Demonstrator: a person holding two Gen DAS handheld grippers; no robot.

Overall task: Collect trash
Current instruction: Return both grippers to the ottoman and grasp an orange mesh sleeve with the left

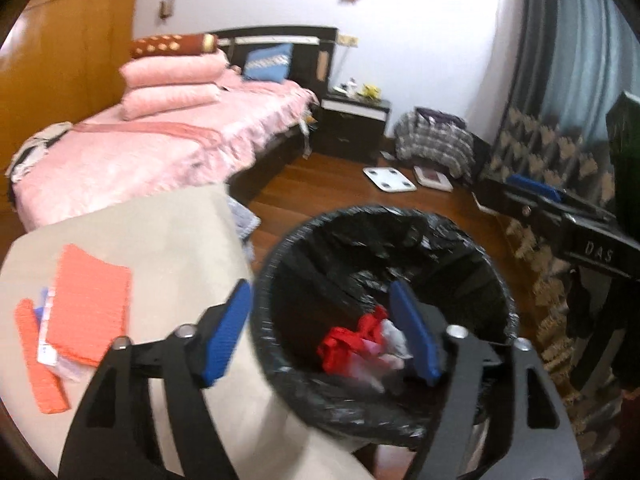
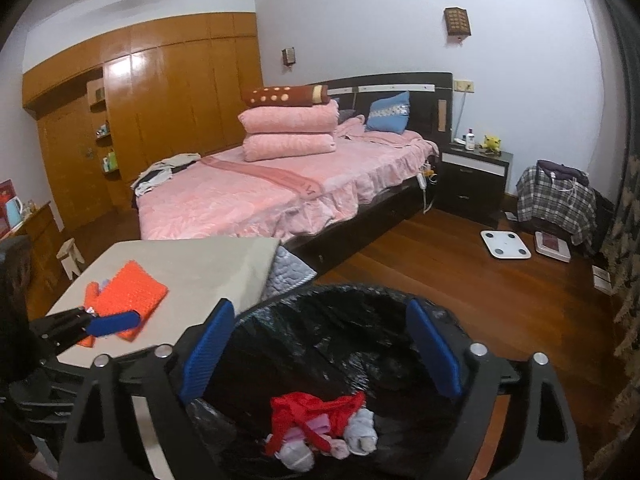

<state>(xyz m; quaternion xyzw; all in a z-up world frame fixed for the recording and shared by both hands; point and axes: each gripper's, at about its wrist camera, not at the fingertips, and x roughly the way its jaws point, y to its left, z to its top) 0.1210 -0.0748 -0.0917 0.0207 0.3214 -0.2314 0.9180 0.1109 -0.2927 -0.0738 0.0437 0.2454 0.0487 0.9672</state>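
Observation:
A round bin with a black liner (image 1: pixel 460 248) stands beside a beige table (image 1: pixel 168 240); it also shows in the right wrist view (image 2: pixel 320 320). Crumpled red, pink and white trash (image 1: pixel 360 344) lies at its bottom, also seen in the right wrist view (image 2: pixel 320 420). My left gripper (image 1: pixel 320 332) is open and empty, straddling the bin's near left rim. My right gripper (image 2: pixel 320 352) is open and empty above the bin mouth. Orange cloth pieces (image 1: pixel 88 304) lie on the table with small papers under them, also seen in the right wrist view (image 2: pixel 132 292).
A bed with pink covers (image 2: pixel 280 192) stands behind the table. A black nightstand (image 2: pixel 472 184), two floor scales (image 2: pixel 506 244), a chair with plaid clothes (image 2: pixel 556 200) and a wooden wardrobe (image 2: pixel 160 112) surround the wooden floor (image 2: pixel 480 300). Patterned curtains (image 1: pixel 560 160) hang on the right.

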